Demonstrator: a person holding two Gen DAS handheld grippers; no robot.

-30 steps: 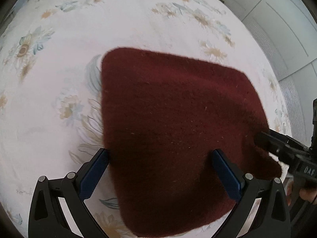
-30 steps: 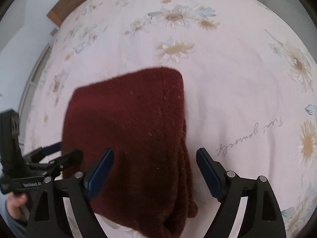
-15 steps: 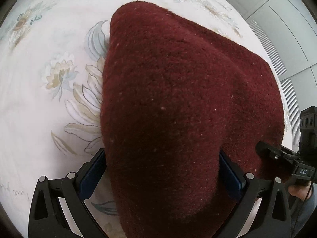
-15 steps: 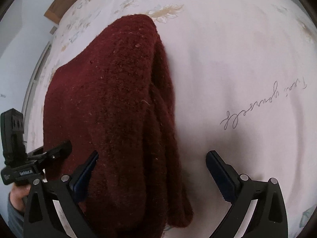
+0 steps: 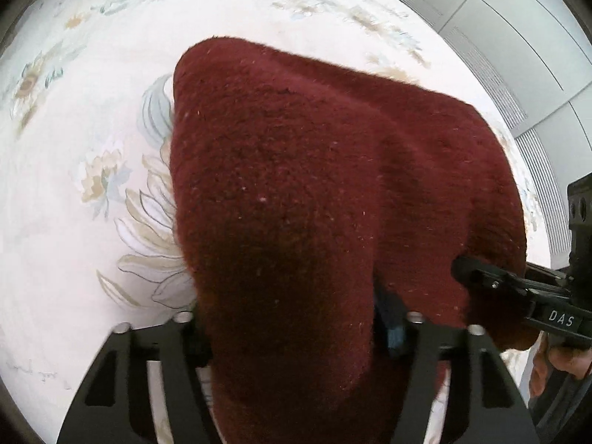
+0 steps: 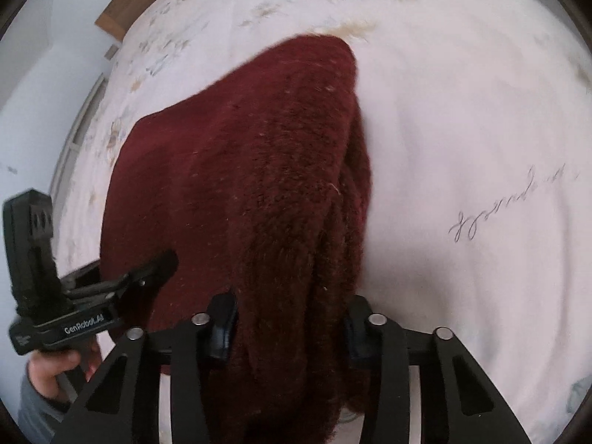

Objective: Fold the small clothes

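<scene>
A dark red knitted garment lies folded on the flowered bedsheet. My left gripper is shut on its near left corner, the cloth bunched between the jaws. My right gripper is shut on the near right corner, where the layered edge hangs. The garment rises toward both cameras at its near edge. The right gripper also shows in the left wrist view, and the left gripper in the right wrist view, each at the cloth's side.
The pale bedsheet spreads all around the garment, with script lettering printed to the right. White cupboard doors stand beyond the bed's far right. A wooden headboard edge shows at the far left.
Both grippers moved in over the garment's near edge and closed from wide open onto its corners. The near edge has lifted and bunched up toward the cameras.
</scene>
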